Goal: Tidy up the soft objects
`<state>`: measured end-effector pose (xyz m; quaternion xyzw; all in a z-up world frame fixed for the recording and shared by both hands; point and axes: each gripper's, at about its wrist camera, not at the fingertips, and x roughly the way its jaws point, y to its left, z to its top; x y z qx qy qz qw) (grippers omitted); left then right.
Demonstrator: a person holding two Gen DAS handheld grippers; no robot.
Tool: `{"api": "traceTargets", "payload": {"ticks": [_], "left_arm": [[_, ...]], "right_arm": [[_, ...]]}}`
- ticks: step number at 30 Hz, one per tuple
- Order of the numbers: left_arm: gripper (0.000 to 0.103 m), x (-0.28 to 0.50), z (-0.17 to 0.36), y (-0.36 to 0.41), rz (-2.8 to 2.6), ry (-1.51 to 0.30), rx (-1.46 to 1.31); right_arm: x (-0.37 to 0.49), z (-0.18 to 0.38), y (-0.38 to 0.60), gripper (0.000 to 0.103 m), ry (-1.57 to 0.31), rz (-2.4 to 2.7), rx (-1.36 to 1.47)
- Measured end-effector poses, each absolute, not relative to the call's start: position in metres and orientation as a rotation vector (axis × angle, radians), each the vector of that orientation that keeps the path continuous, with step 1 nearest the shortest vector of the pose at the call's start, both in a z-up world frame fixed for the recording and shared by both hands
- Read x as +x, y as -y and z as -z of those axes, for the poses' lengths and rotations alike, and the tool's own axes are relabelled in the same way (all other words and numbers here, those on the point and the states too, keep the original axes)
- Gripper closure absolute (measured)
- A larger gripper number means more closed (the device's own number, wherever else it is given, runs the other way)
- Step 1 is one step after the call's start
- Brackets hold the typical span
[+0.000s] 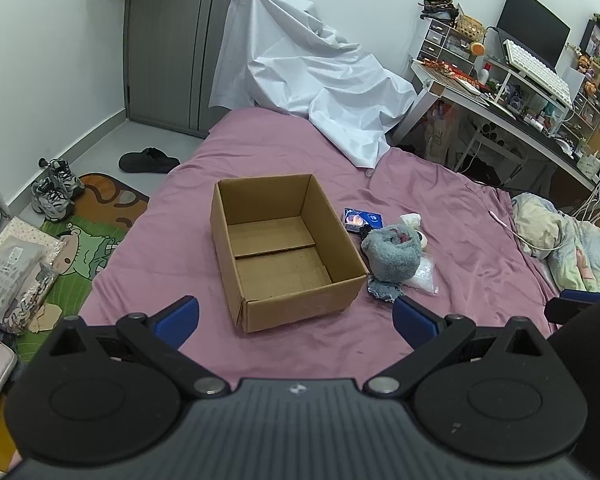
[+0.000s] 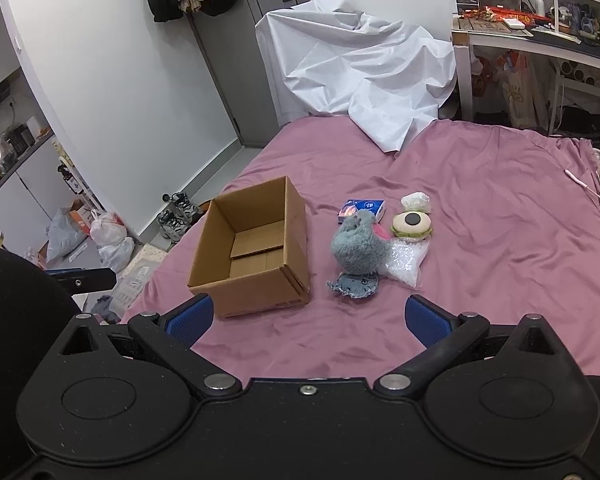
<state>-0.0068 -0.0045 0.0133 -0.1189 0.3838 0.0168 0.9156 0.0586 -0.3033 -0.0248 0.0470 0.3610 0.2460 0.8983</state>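
An open, empty cardboard box sits on the pink bedspread. Right of it lies a pile of soft things: a grey-blue fluffy plush, a frayed denim patch, a clear plastic bag, a round burger-like plush, a white crumpled wad and a blue tissue pack. My left gripper is open and empty, just short of the box. My right gripper is open and empty, short of the pile.
A white sheet drapes something at the bed's far end. A cluttered desk stands at the right. A rumpled blanket lies at the bed's right edge. Shoes, a mat and bags lie on the floor at the left.
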Motion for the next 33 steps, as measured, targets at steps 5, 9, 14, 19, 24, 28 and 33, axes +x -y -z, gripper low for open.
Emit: {"api": "traceTargets", "payload": {"ticks": [5,9,14,19,24,28,33], "left_arm": [[0.001,-0.007,-0.014,0.005,-0.035,-0.79,-0.242],[0.001,-0.006,-0.014,0.005,-0.035,-0.79,-0.244],[0.001,-0.006,-0.014,0.004,-0.034,-0.79,-0.244],[0.001,-0.006,-0.014,0.004,-0.034,-0.788,-0.239],[0.001,-0.004,-0.01,0.009,-0.048,-0.79,-0.215],[0.001,-0.002,-0.006,0.01,-0.045,-0.788,-0.21],[0.001,0.003,-0.001,0.006,-0.05,-0.784,-0.215]], "right_arm": [[0.059,0.025,0.304,0.0,-0.744,-0.51,0.098],[0.058,0.026,0.304,0.0,-0.748,-0.511,0.102],[0.058,0.026,0.303,0.0,-0.751,-0.513,0.105],[0.057,0.026,0.303,0.0,-0.745,-0.514,0.101],[0.058,0.026,0.303,0.0,-0.74,-0.514,0.099],[0.06,0.027,0.302,0.0,-0.745,-0.515,0.101],[0.063,0.031,0.301,0.0,-0.756,-0.515,0.098]]}}
